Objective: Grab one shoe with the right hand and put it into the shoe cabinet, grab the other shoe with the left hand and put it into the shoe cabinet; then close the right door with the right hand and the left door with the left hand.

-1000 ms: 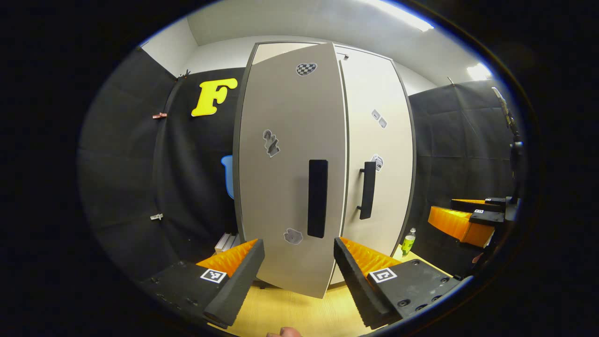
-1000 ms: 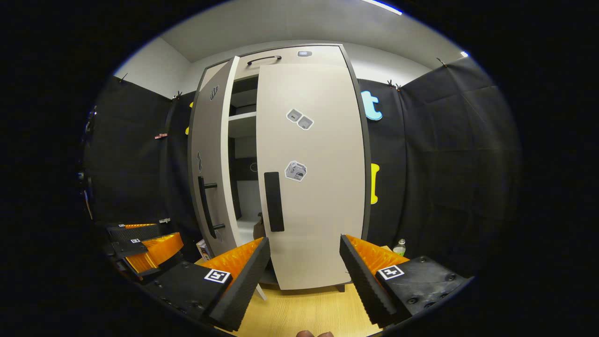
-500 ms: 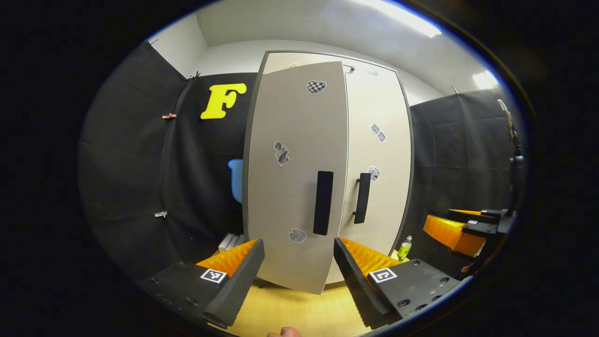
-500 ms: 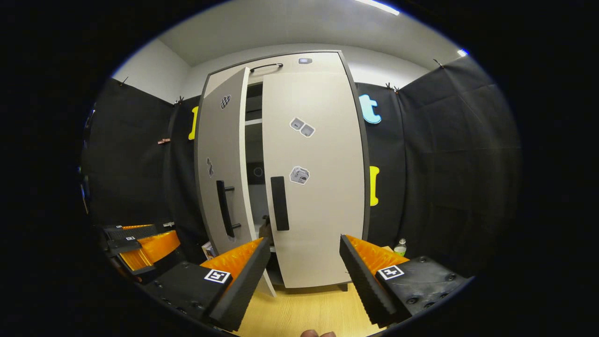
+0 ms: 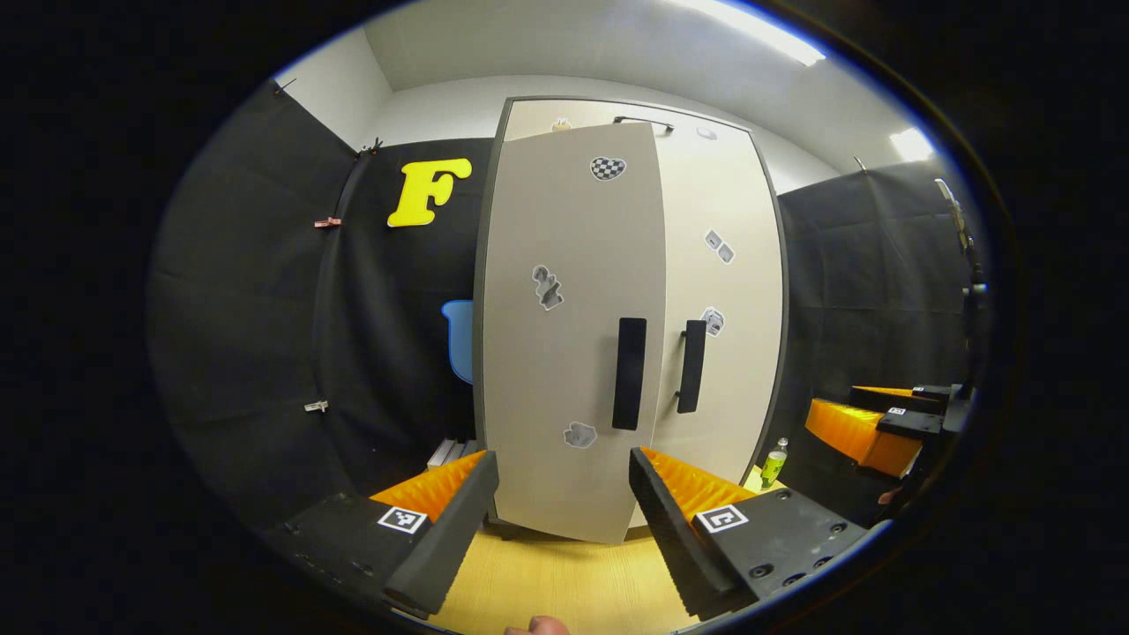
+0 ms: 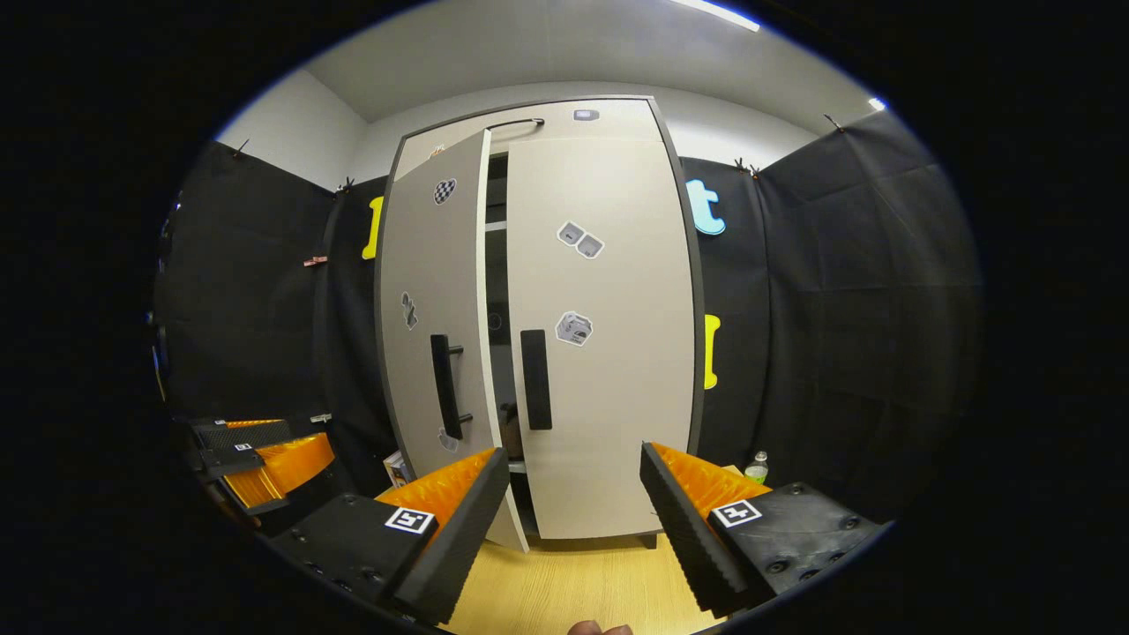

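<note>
Both grippers, left gripper (image 5: 563, 494) and right gripper (image 6: 573, 494), are hanging back with fingers spread wide and empty, since the left door (image 6: 437, 309) is standing slightly ajar beside the right door (image 6: 609, 353), shoes presumably inside

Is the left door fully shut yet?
No, it is ajar. In the right gripper view the left door stands out from the cabinet, with a dark gap between it and the right door.

Wooden floor (image 6: 573, 582) under shoe cabinet (image 6: 609, 397)
</note>
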The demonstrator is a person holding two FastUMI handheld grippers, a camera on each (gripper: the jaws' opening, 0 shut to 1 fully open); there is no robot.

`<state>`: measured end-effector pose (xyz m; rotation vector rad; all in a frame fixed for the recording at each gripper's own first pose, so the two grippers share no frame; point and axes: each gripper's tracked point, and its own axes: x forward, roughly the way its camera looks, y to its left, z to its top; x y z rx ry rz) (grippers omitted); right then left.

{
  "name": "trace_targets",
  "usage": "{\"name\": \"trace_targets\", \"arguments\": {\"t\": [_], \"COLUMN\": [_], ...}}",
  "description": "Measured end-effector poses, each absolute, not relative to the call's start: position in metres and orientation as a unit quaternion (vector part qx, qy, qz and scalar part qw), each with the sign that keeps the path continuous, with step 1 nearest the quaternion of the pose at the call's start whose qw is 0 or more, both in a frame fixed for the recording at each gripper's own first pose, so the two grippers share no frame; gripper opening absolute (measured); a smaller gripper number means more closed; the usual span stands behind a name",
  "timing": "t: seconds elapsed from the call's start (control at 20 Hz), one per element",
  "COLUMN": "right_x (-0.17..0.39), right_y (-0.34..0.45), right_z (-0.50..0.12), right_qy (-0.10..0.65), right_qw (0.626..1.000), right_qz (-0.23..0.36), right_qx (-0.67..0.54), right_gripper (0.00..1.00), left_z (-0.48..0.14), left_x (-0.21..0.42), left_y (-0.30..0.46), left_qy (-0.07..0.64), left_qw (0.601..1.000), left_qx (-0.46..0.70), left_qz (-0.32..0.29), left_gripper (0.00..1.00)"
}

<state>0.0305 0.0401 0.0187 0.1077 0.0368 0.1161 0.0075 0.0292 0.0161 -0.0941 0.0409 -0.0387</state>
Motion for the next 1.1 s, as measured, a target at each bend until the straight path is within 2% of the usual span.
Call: {"name": "trace_targets", "arguments": {"t": [0.55, 0.65, 0.7, 0.75, 1.1], "right_x": [0.0291, 0.0295, 0.0294, 0.0295, 0.0292], "right_y": [0.0382, 0.0370, 0.0368, 0.0369, 0.0369], "right_z": [0.0191, 0.0195, 0.0195, 0.0188, 0.0194], "right_qy": [0.018, 0.017, 0.017, 0.018, 0.017], "right_qw": [0.996, 0.997, 0.997, 0.997, 0.996], "right_qz": [0.058, 0.056, 0.056, 0.056, 0.058], "right_qx": [0.058, 0.058, 0.058, 0.059, 0.059], "right_gripper": [1.00, 0.98, 0.98, 0.98, 0.98], "left_z": [0.0187, 0.0194, 0.0191, 0.0200, 0.0223], "left_x": [0.0115, 0.0123, 0.0115, 0.0114, 0.0111], "left_y": [0.0275, 0.0277, 0.0264, 0.0261, 0.0226], "left_qy": [0.019, 0.018, 0.018, 0.018, 0.014], "left_qw": [0.999, 0.999, 0.999, 0.999, 0.999], "left_qx": [-0.043, -0.042, -0.041, -0.040, -0.037], "left_qz": [-0.022, -0.022, -0.022, -0.022, -0.022], "left_gripper": [0.95, 0.95, 0.92, 0.95, 0.95]}}
